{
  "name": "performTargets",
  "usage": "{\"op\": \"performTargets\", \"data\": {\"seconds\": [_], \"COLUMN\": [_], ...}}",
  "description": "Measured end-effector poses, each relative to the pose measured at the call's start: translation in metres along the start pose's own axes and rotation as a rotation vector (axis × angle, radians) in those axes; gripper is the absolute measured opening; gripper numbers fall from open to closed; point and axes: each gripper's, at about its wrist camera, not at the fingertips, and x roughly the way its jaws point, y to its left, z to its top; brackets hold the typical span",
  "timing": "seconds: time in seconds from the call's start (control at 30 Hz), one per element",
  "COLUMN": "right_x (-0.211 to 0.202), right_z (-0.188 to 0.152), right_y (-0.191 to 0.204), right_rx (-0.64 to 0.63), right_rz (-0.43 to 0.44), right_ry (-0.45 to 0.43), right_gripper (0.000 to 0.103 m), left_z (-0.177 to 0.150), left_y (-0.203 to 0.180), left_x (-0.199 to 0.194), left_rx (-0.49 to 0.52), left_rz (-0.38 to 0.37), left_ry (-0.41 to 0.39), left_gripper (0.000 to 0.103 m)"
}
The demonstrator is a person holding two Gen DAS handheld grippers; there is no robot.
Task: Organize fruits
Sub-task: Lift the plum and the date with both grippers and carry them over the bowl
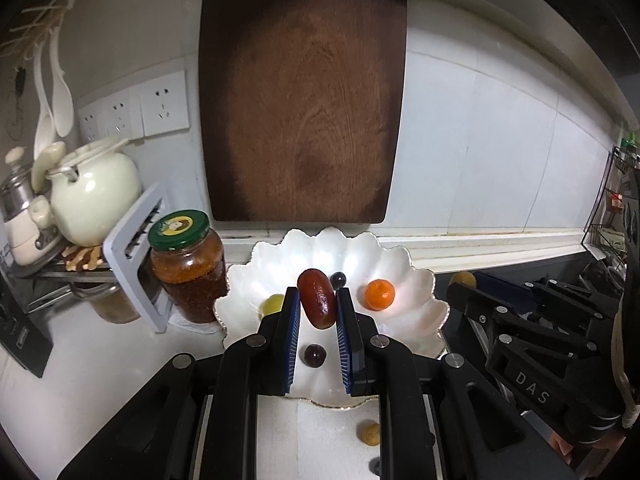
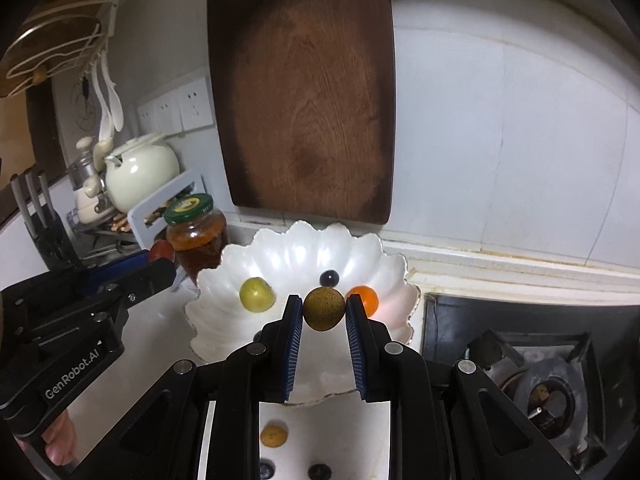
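Note:
My left gripper (image 1: 318, 300) is shut on a dark red oblong fruit (image 1: 317, 298), held above the white scalloped bowl (image 1: 416, 308). In the bowl lie an orange fruit (image 1: 379, 294), a green fruit (image 1: 272, 305) and two dark grapes (image 1: 338, 279) (image 1: 313, 355). My right gripper (image 2: 324, 309) is shut on a brown speckled round fruit (image 2: 324, 309) over the same bowl (image 2: 224, 312), which shows the green fruit (image 2: 257, 294), a dark grape (image 2: 329, 278) and the orange fruit (image 2: 365, 298). On the counter near me lie a small brown fruit (image 2: 274, 435) and two dark grapes (image 2: 320, 472) (image 2: 265, 471).
A dark wooden cutting board (image 1: 300, 96) leans on the wall behind the bowl. A green-lidded jar (image 1: 188, 264), a grey rack (image 1: 136, 268) and a cream teapot (image 1: 94, 196) stand to the left. A gas stove (image 2: 540, 392) lies to the right, a knife block (image 2: 48, 236) at far left.

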Motion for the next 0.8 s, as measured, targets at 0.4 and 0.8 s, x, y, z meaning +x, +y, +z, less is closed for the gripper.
{"op": "performTargets", "data": {"seconds": [0.4, 0.8], "right_x": [0.052, 0.099], "right_z": [0.013, 0.013], "right_y": [-0.019, -0.033], "right_rx": [0.030, 0.038], "right_rz": [0.012, 0.014], "right_ry": [0.144, 0.293], "right_gripper": [0.024, 0.024], "left_z": [0.014, 0.019], "left_y": [0.000, -0.003], "left_x": [0.057, 0.114], "left_rx": [-0.026, -0.020], "left_rz": [-0.070, -0.077], "left_ry": [0.146, 0.289], "left_gripper": [0.019, 0.019]}}
